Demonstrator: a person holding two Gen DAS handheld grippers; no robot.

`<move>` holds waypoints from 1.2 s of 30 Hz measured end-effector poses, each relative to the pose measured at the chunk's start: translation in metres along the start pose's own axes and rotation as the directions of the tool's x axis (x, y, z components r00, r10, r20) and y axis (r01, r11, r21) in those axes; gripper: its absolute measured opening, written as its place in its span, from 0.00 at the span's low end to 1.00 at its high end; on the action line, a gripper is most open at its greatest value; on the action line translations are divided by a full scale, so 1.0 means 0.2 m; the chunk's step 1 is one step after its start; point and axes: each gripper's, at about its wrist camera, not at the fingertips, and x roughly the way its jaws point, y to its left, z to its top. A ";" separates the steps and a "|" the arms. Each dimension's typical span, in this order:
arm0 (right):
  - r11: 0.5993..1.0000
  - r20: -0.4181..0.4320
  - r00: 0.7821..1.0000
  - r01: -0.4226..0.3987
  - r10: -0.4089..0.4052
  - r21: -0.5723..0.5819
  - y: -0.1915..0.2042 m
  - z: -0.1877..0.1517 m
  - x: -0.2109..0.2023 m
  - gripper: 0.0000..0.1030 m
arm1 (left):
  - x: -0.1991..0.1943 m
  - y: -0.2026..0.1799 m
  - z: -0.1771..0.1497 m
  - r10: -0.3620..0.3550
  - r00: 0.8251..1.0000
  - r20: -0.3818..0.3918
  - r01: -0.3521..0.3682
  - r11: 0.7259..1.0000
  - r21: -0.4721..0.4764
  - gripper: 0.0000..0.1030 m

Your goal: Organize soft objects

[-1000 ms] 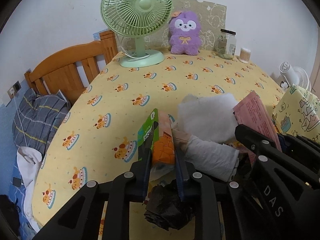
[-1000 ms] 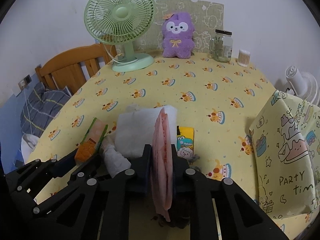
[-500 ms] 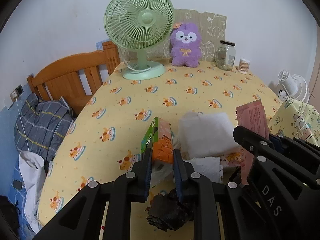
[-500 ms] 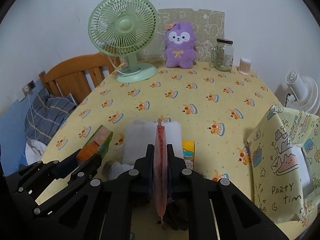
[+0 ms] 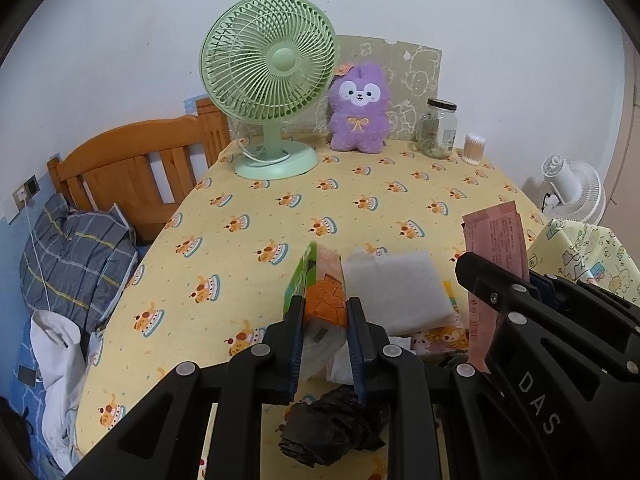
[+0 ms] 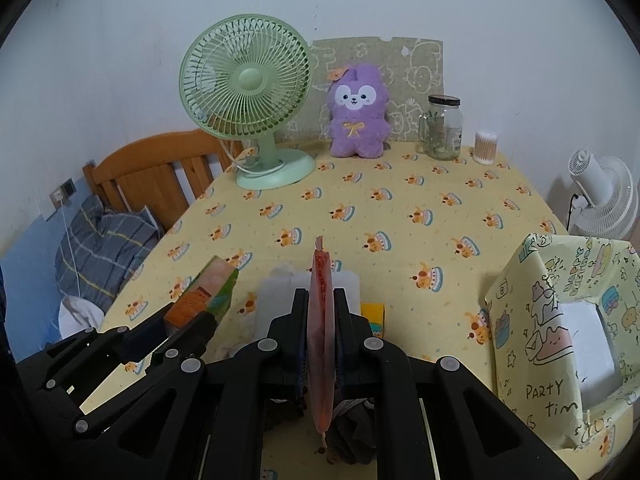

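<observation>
Both packs look light and floppy above the bench (image 5: 248, 240): the left gripper (image 5: 325, 312) pinches the orange pack (image 5: 324, 300) mid-body, the right gripper (image 6: 321, 320) clamps the pink pouch (image 6: 321, 312) edge-on, wisely near its middle.

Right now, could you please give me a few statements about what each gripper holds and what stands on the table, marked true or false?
1. The left gripper is shut on an orange and green packet. True.
2. The right gripper is open and holds nothing. False: it is shut on a flat pink packet, seen edge-on between its fingers.
3. The purple plush toy lies among the pile near the grippers. False: it stands at the far edge of the table, between the green fan and the glass jar.
4. A white pad lies on the table beyond the left gripper. True.
5. The glass jar has no lid. False: a dark lid sits on it.
</observation>
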 end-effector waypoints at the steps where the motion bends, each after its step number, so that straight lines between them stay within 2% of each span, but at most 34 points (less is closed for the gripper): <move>1: 1.000 0.003 1.000 0.000 0.000 0.002 -0.01 0.01 -0.01 0.13 | 0.00 0.00 0.01 -0.004 1.000 0.001 0.004 1.000 0.001 0.19; 7: 1.000 0.015 1.000 0.002 -0.002 0.010 -0.04 0.02 -0.03 0.13 | -0.01 -0.04 0.02 -0.018 1.000 0.001 0.018 1.000 0.006 0.20; 13: 1.000 -0.011 1.000 0.011 -0.010 0.026 -0.08 0.01 0.01 0.13 | 0.04 -0.07 0.00 -0.012 1.000 -0.029 0.013 1.000 0.015 0.21; 15: 1.000 -0.023 1.000 0.013 -0.013 0.027 -0.09 0.00 0.03 0.13 | 0.06 -0.08 0.00 -0.002 0.999 -0.038 0.002 1.000 0.019 0.34; 22: 1.000 -0.053 0.998 0.018 -0.016 0.024 -0.09 -0.02 0.09 0.13 | 0.13 -0.07 -0.01 0.015 0.998 -0.061 -0.013 1.000 0.023 0.39; 27: 1.000 -0.072 0.997 0.021 -0.020 0.012 -0.08 -0.02 0.15 0.13 | 0.17 -0.03 -0.02 0.031 0.996 -0.085 -0.031 1.000 -0.004 0.53; 36: 1.000 -0.060 0.998 0.014 -0.014 0.009 -0.09 -0.03 0.11 0.13 | 0.10 -0.03 -0.04 0.042 0.998 -0.051 -0.043 0.999 -0.014 0.66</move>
